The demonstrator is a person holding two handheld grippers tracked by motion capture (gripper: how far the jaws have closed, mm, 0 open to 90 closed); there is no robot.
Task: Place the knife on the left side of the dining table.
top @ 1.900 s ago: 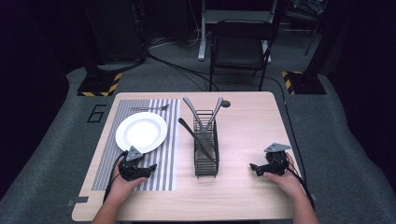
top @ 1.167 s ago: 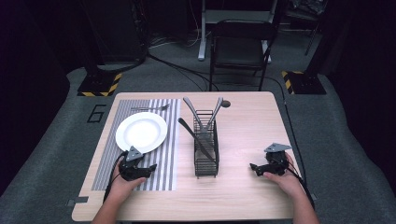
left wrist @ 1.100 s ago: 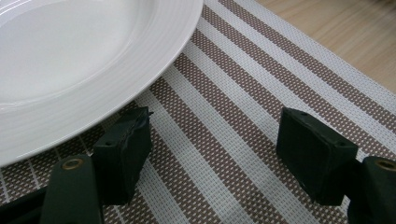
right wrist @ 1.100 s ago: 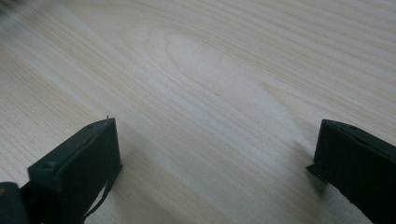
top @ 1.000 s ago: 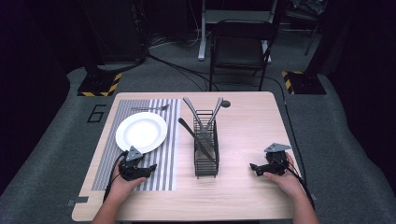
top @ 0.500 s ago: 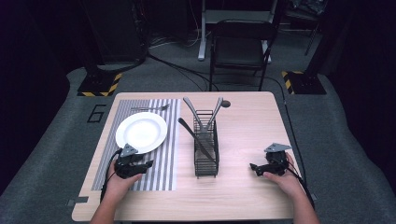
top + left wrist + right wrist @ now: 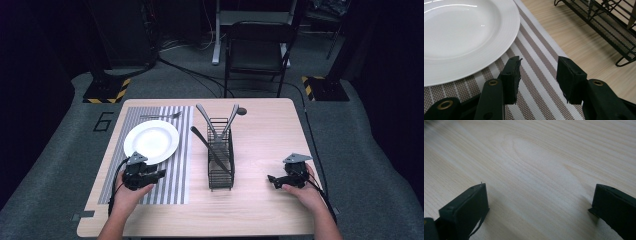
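Both left gripper (image 7: 537, 80) fingers (image 7: 511, 75) seemingly beside plate (image 7: 461, 32).

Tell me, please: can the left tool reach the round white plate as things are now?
Probably yes. The left tool hangs open over the striped placemat, just beside the round white plate, and nothing lies between them. The black wire cutlery rack stands off to the other side.

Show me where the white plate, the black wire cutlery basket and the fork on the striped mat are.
Round white ceramic plate (image 7: 151, 141), high view, middle of its bowl.
Black wire cutlery basket (image 7: 220, 172), high view, near half of its frame.
Grey metal fork (image 7: 160, 116), high view, along its handle, beyond the plate on the striped mat.
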